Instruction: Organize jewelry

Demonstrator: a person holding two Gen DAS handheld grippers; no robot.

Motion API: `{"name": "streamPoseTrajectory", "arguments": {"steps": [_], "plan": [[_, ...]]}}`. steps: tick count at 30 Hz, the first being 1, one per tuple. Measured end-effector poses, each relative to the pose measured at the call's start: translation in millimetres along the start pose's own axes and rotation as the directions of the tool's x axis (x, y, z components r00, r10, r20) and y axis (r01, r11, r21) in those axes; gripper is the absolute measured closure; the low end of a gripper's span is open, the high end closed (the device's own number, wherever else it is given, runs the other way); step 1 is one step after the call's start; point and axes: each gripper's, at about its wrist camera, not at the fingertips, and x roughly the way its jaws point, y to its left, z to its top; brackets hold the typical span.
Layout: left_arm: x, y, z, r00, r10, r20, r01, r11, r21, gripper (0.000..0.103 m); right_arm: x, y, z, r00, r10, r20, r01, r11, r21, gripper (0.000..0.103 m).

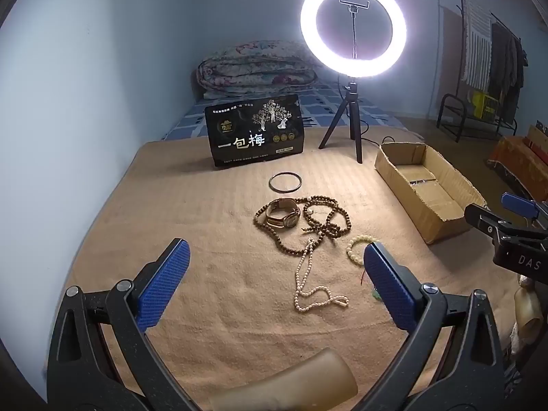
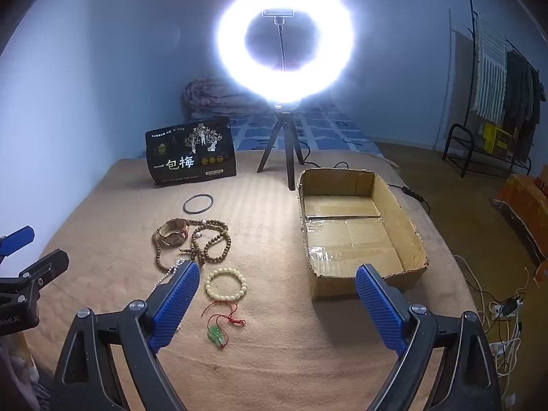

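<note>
Left wrist view. Left tool (image 1: 275, 269) at the bottom of the frame, blue pads spread wide, nothing between them, hovering above a tan blanket (image 1: 191, 226) spread over a bed. Jewelry clustered at centre, likely laid out loose for sorting: brown bead necklace (image 1: 328, 221) in tangled loops, a watch (image 1: 284, 214) resting on its left loop, a thin dark bangle (image 1: 286, 181) apart above them, a pale bead strand (image 1: 308, 281) trailing down toward the pads, a cream bead bracelet (image 1: 358, 248) partly hidden behind the right pad. Open cardboard box (image 1: 428, 185) at right, seemingly the place for the pieces. Black snack bag (image 1: 255, 133) standing upright behind, lit ring light (image 1: 352, 27) on a tripod at upper right, probably for filming. Right tool (image 1: 513, 219) entering at the right edge.

Right wrist view. Right tool (image 2: 277, 294) at the bottom, pads also spread wide and empty. Cream bead bracelet (image 2: 226, 282) just right of the left pad; below it a green pendant (image 2: 216, 335) on red cord. Necklace and watch at centre left, bangle above. Box (image 2: 356, 229) at centre right, nothing in it, so no piece stowed yet.
</note>
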Motion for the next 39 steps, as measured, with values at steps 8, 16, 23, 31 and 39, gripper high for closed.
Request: {"name": "streamPoseTrajectory", "arguments": {"steps": [8,16,23,31,39], "plan": [[-7.0,-2.9,2.1,1.0,0.01,0.007,-0.01,1.0,-0.005,0.0,-1.4,-0.7,-2.3,1.0,-0.002,0.001,0.002,1.0,-0.003,0.009],[-7.8,-2.7,2.4,1.0,0.01,0.01,-0.01,1.0,-0.005,0.0,-1.2,0.7,-2.5,1.0,-0.002,-0.004,0.002,1.0,-0.004,0.009],[-7.5,-2.3,2.7,1.0,0.009,0.009,-0.009,1.0,-0.006,0.0,-0.6,-0.6,-3.3,1.0,0.002,-0.009,-0.002,1.0,-0.002,0.009],[-7.9,-2.7,2.2,1.0,0.009,0.01,-0.009,1.0,-0.005,0.0,-0.7,-1.1,-2.7,1.0,0.003,-0.012,-0.004,1.0,-0.002,0.009],[-8.3,-2.7,2.0,1.0,0.008,0.011,-0.008,1.0,-0.005,0.0,-0.3,-1.4,-3.0,1.0,0.003,-0.013,-0.003,1.0,-0.002,0.009]]}}
